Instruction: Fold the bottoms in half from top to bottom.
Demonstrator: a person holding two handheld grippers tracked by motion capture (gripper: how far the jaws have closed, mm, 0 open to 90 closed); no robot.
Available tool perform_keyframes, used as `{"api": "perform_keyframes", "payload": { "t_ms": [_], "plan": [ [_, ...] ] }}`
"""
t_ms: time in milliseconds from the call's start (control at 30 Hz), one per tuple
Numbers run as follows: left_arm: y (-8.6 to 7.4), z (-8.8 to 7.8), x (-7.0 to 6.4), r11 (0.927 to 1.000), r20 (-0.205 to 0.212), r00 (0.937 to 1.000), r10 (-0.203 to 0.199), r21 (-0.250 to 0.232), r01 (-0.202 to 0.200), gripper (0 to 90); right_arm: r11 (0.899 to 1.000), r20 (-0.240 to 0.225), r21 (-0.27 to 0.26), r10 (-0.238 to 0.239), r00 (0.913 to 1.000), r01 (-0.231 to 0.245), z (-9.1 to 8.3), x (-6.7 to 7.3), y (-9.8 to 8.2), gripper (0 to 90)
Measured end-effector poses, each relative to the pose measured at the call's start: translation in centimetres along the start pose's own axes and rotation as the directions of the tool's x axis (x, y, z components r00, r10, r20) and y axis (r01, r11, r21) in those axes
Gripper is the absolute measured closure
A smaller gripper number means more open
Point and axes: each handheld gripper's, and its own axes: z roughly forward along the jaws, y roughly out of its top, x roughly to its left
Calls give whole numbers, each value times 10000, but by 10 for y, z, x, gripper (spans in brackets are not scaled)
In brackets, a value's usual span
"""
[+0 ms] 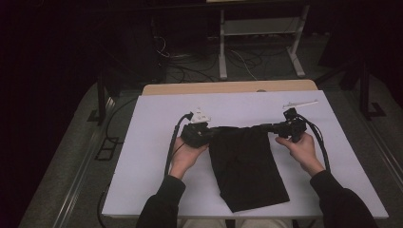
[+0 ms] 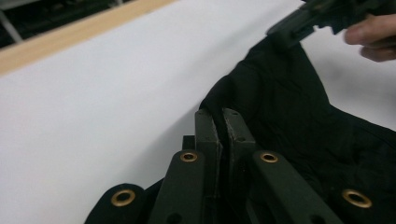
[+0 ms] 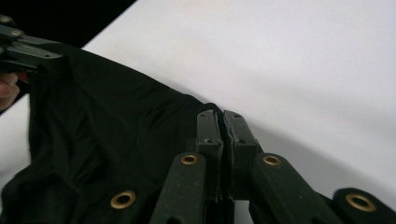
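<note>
We see the desk (image 1: 147, 190) first, a white sheet over a wooden top, and it runs under and past both sets of jaws. On it lies the black cloth (image 1: 247, 171), a long dark piece. Its top edge is stretched between the two sets of jaws, and the rest hangs back from them toward the person and lies flat on the desk.

The left gripper (image 1: 205, 133) has its jaws together, clamped on the cloth's left top corner. In the left gripper view the fabric edge sits pinched between the two pads (image 2: 208, 128) and the cloth (image 2: 299, 121) spreads out beyond and to the right of the jaws. The right gripper (image 2: 280, 32) shows at the far end of the cloth, biting the other corner.

The right gripper (image 1: 278, 128) is the same: jaws together, clamped on the cloth's right top corner. In the right gripper view the cloth (image 3: 107, 135) spreads left of the jaws, and the left gripper (image 3: 53, 58) holds the far corner.

The left hand (image 1: 183, 156) and right hand (image 1: 302, 149) sit behind their jaws, toward the person.

A thin white strip (image 1: 300, 103) lies on the desk just beyond the right jaws, apart from the cloth.
</note>
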Motion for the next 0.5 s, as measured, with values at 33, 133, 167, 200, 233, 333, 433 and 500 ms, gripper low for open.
{"api": "perform_keyframes", "payload": {
  "t_ms": [33,133,167,200,233,333,433,500],
  "plan": [
    [0,0,3,10000,-57,10000,-52,-49,51,850,10000,49,-83,23,10000,-23,1,1,1,849],
    [0,-1,11,9999,-246,9997,-55,-162,51,850,9996,106,-259,101,9999,-98,3,2,3,849],
    [1,0,14,9997,-282,9996,-96,-212,90,851,9995,152,-310,115,9998,-110,3,3,4,849],
    [1,0,16,9997,-322,9994,-99,-225,91,851,9992,170,-370,123,9998,-116,4,4,5,849],
    [1,0,19,9998,-369,9993,-41,-217,33,850,9990,165,-436,136,9998,-128,4,4,7,848],
    [3,2,27,9993,-380,9992,-136,-364,122,850,9982,246,-580,147,9996,-133,8,3,12,849],
    [7,5,35,9995,-465,9989,-36,-302,22,850,9984,331,-548,170,9993,-152,14,1,17,849],
    [9,7,40,9998,-543,9985,27,-203,-38,849,9985,381,-506,204,9991,-184,17,0,20,848]
  ]
}}
